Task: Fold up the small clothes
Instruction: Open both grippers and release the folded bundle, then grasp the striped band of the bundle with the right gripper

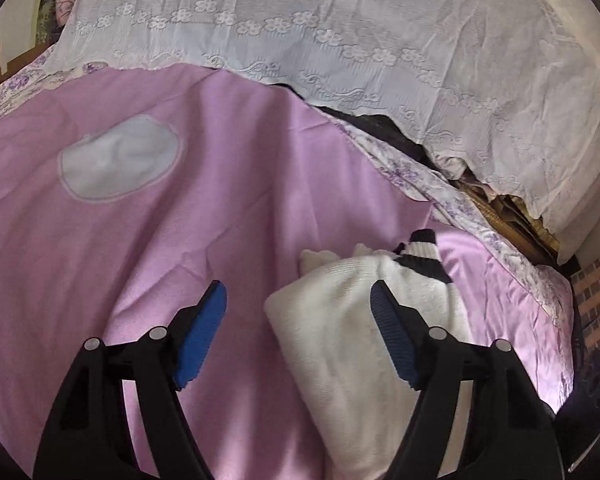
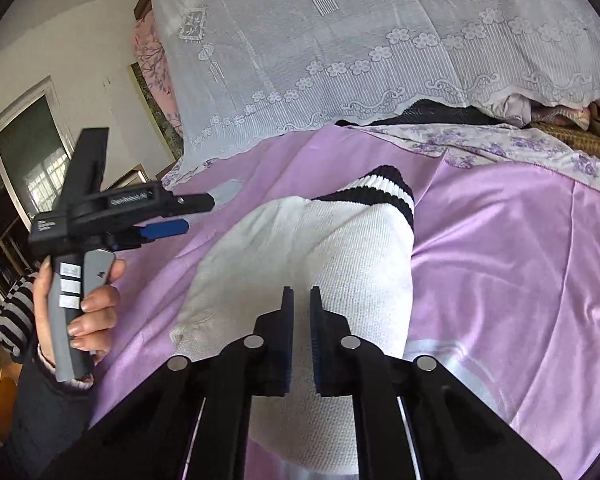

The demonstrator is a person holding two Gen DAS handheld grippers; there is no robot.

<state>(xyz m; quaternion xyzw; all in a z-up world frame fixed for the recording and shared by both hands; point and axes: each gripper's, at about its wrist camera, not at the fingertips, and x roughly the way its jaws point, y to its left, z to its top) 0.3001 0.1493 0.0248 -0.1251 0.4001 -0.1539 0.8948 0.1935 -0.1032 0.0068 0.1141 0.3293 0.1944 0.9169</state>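
A small white knit garment [image 1: 352,320] with black and white striped ribbing [image 1: 422,250] lies folded on the pink bedspread [image 1: 180,240]. My left gripper [image 1: 298,300] is open and empty above the garment's left edge, its right finger [image 1: 392,332] over the fabric. In the right wrist view the garment [image 2: 324,256] fills the centre, ribbing [image 2: 384,192] at its far end. My right gripper [image 2: 301,300] is over the garment with jaws nearly together and a narrow gap; no cloth shows between them. The left gripper [image 2: 172,216] appears at the left, held in a hand.
A white lace cover [image 1: 340,20] drapes over a pile at the far side of the bed. A pale blue round patch [image 1: 120,162] is sewn on the bedspread. A brick wall [image 1: 598,292] stands at the right. A window [image 2: 28,160] is at the left.
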